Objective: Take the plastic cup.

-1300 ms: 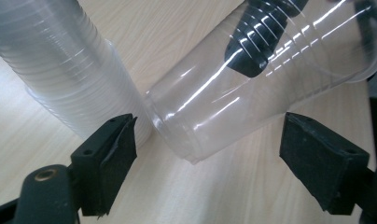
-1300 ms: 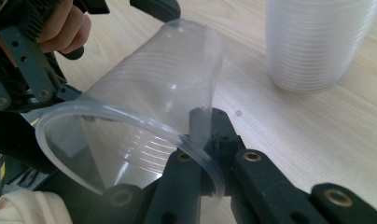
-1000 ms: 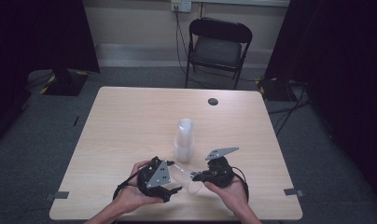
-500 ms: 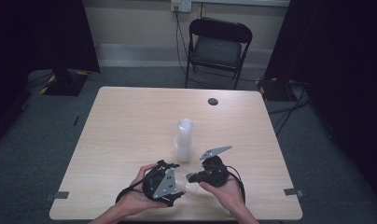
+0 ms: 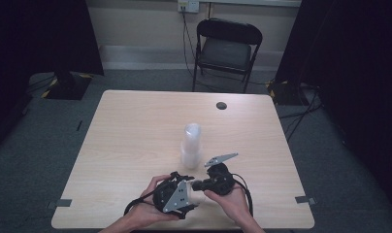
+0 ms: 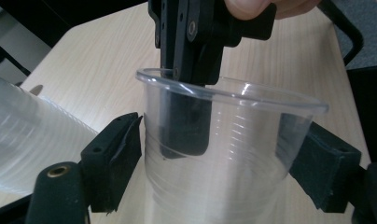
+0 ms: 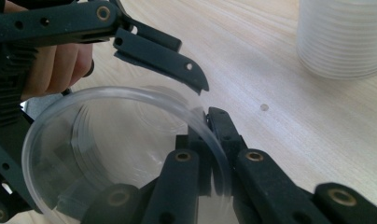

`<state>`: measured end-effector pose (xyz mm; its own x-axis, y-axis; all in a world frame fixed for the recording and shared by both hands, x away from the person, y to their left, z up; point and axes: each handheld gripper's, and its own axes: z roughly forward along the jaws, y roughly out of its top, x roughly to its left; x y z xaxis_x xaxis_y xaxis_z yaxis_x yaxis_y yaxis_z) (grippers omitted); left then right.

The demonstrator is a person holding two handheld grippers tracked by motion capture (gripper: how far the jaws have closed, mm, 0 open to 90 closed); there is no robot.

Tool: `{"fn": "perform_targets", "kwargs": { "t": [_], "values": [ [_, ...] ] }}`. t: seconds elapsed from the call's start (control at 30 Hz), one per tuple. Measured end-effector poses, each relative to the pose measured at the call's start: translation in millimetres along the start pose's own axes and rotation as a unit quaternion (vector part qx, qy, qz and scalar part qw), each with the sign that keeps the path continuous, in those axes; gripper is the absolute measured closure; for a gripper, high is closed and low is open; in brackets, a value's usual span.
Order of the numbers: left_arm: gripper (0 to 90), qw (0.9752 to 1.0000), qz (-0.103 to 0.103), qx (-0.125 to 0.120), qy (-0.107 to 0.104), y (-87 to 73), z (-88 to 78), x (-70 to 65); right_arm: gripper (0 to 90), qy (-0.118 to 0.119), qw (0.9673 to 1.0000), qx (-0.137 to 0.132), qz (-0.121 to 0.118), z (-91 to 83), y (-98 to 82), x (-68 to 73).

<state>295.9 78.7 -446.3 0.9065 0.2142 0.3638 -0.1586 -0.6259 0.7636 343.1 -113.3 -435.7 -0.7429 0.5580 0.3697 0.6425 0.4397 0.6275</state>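
Cup (image 6: 224,154) sits near the table's (image 5: 136,126) front edge: thin, light, easily crushed. My right gripper (image 7: 210,140) pinches its rim; my left gripper (image 6: 214,163), jaws closing, straddles its wall without contact.

Both forearms came in from the near edge, hands close together. The left hand-held gripper (image 5: 184,194) lay in the left hand (image 5: 145,213), its jaws having just been closing, one on each side of a clear cup (image 6: 224,149). The right hand-held gripper (image 5: 198,185), held in the right hand (image 5: 230,201), was pinched tight on that cup's rim, one jaw inside and one outside.
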Motion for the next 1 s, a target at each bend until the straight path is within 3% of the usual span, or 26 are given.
{"fn": "perform_targets", "kwargs": {
  "t": [0.1,0.27,0.6,0.8,1.0],
  "values": [
    [23.5,0.9999,-0.005,-0.009,0.0,0.3,1.1,-0.7,89.0,0.0,1.0,-0.003,0.008,0.5,0.0,-0.7],
    [23.6,0.9999,0.007,-0.009,0.0,2.8,6.5,-4.2,89.0,0.003,0.9999,0.006,0.011,3.6,0.0,0.3],
    [24.8,0.9997,-0.016,-0.017,-0.006,1.4,5.8,-3.4,88.4,0.004,0.9997,0.002,0.023,4.6,-1.7,-1.4],
    [25.6,0.9998,-0.008,-0.015,0.001,2.1,5.1,-5.1,88.0,0.0,0.9997,0.006,0.024,3.8,-1.5,-2.3],
    [28.7,0.9992,-0.027,-0.028,0.006,-1.0,1.9,-0.2,85.4,-0.007,0.9996,-0.008,0.027,1.1,-2.1,-3.9]
  ]
}}
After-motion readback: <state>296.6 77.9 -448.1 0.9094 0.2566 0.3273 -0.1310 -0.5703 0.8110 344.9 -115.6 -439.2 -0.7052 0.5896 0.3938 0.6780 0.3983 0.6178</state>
